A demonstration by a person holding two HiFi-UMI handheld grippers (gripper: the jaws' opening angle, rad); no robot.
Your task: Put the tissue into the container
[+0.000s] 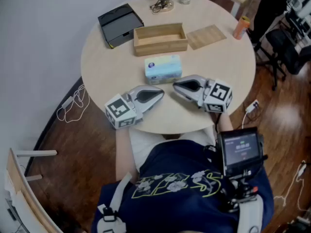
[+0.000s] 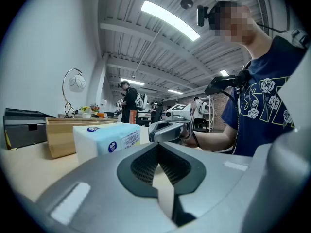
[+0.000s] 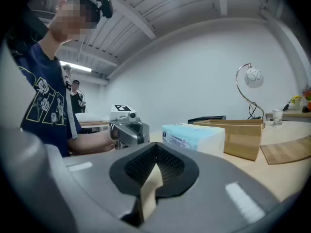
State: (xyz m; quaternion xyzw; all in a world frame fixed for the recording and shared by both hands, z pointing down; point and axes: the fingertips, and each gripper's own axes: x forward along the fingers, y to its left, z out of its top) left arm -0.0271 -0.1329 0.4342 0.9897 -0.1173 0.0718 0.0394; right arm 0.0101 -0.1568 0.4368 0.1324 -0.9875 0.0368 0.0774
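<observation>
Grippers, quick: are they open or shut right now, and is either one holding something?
Grey left gripper: closed, holding nothing.
Grey right gripper: closed, holding nothing.

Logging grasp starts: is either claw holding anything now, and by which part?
Nothing is held. The left claw and right claw are both shut and empty on the table; the tissue pack lies untouched just beyond their tips.

What lies on my table, near to far

My left gripper and right gripper lie on the table nearest me. The tissue pack is just behind them, the container behind that, a tray on its left and a board on its right.
</observation>
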